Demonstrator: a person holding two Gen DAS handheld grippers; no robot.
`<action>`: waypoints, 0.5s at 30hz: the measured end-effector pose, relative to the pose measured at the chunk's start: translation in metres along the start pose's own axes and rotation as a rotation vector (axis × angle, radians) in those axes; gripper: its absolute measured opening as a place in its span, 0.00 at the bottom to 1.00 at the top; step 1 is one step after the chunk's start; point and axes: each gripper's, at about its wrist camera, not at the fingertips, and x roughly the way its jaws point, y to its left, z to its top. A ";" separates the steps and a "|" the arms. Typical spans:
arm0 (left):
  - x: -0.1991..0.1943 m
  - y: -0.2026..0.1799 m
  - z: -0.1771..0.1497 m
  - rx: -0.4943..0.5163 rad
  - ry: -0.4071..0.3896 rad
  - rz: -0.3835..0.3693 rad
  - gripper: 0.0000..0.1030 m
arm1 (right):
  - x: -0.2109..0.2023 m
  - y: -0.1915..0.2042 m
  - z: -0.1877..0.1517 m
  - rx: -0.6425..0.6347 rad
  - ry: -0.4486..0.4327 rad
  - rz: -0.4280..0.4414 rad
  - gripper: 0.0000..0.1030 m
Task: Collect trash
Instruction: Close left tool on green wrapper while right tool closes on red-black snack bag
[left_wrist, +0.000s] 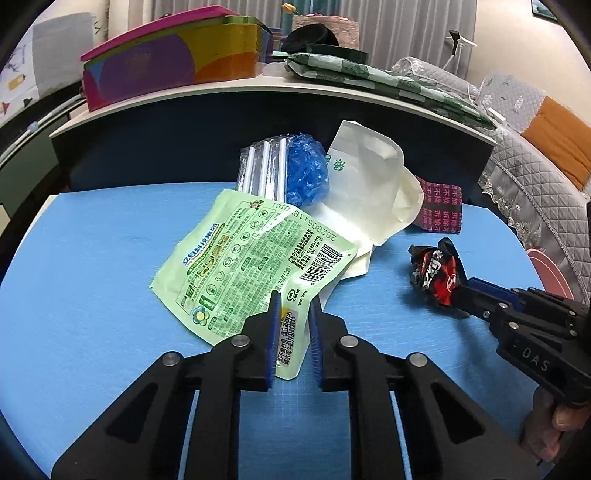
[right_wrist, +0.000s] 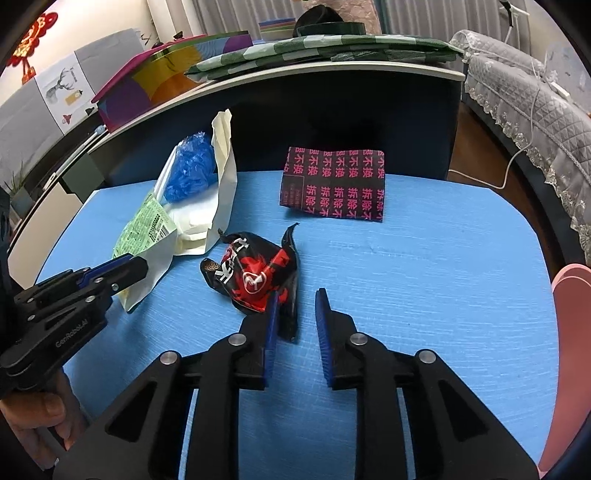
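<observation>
Trash lies on a blue table (left_wrist: 92, 258). A light green printed wrapper (left_wrist: 251, 251) lies in the middle, and its lower tip sits between the jaws of my open left gripper (left_wrist: 293, 314). Behind it lie a cream paper bag (left_wrist: 369, 184), a crumpled blue plastic piece (left_wrist: 306, 170) and a clear packet of straws (left_wrist: 262, 166). A crumpled red and black wrapper (right_wrist: 255, 277) lies in front of my open right gripper (right_wrist: 297, 308), with its edge between the jaws. A flat black and pink packet (right_wrist: 332, 182) lies further back.
A dark cabinet (left_wrist: 184, 147) stands behind the table, bearing a colourful box (left_wrist: 166, 70) and a folded green checked cloth (left_wrist: 388, 81). A quilted grey sofa (right_wrist: 535, 110) is on the right. A pink object (right_wrist: 569, 332) sits by the table's right edge.
</observation>
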 end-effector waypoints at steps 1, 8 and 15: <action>-0.002 -0.001 -0.001 0.004 -0.002 0.002 0.13 | 0.000 0.001 0.000 -0.006 0.004 0.004 0.14; -0.026 0.004 -0.003 0.011 -0.045 0.003 0.08 | -0.018 0.009 0.000 -0.026 -0.039 -0.012 0.01; -0.059 0.006 0.001 -0.010 -0.093 -0.033 0.05 | -0.059 0.013 0.000 -0.037 -0.101 -0.037 0.01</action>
